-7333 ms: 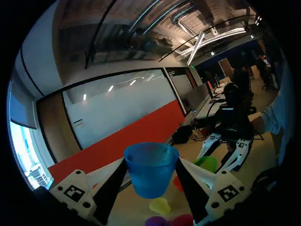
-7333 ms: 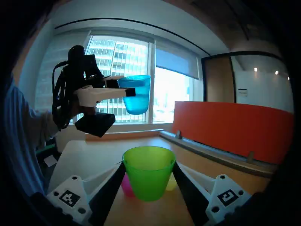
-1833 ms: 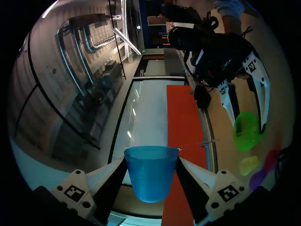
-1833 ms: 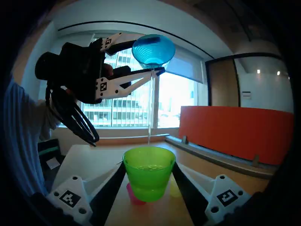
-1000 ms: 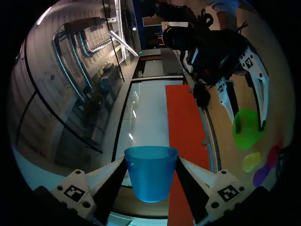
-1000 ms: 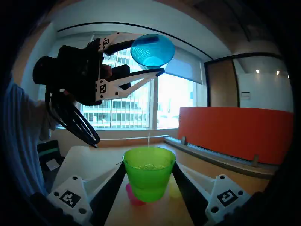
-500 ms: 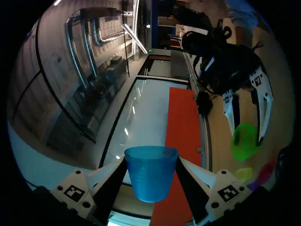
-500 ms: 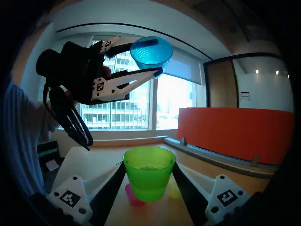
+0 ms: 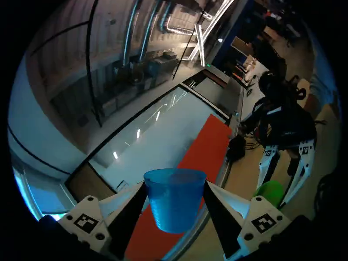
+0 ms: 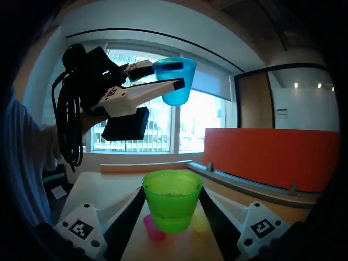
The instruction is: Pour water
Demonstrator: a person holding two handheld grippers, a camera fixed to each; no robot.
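A translucent blue cup (image 9: 174,200) sits clamped between the fingers of my left gripper (image 9: 174,204). In the right gripper view that same blue cup (image 10: 175,81) hangs high above, tipped only slightly, in the left gripper (image 10: 167,82) held by a hand. My right gripper (image 10: 172,204) is shut on a green cup (image 10: 172,199) with water in its lower part, held upright over the table. In the left gripper view the green cup (image 9: 269,192) and right gripper (image 9: 282,182) appear at lower right.
A light wooden table (image 10: 108,182) lies below, with a pink cup (image 10: 151,227) and a yellow cup (image 10: 200,224) behind the green one. An orange partition (image 10: 269,152) runs along the right. A window (image 10: 143,130) is behind. A blue sleeve (image 10: 21,165) is at left.
The left gripper has rolled the blue cup back from its steep tilt toward upright and the thin stream of water has stopped. The green cup stays put, holding more water than at first.
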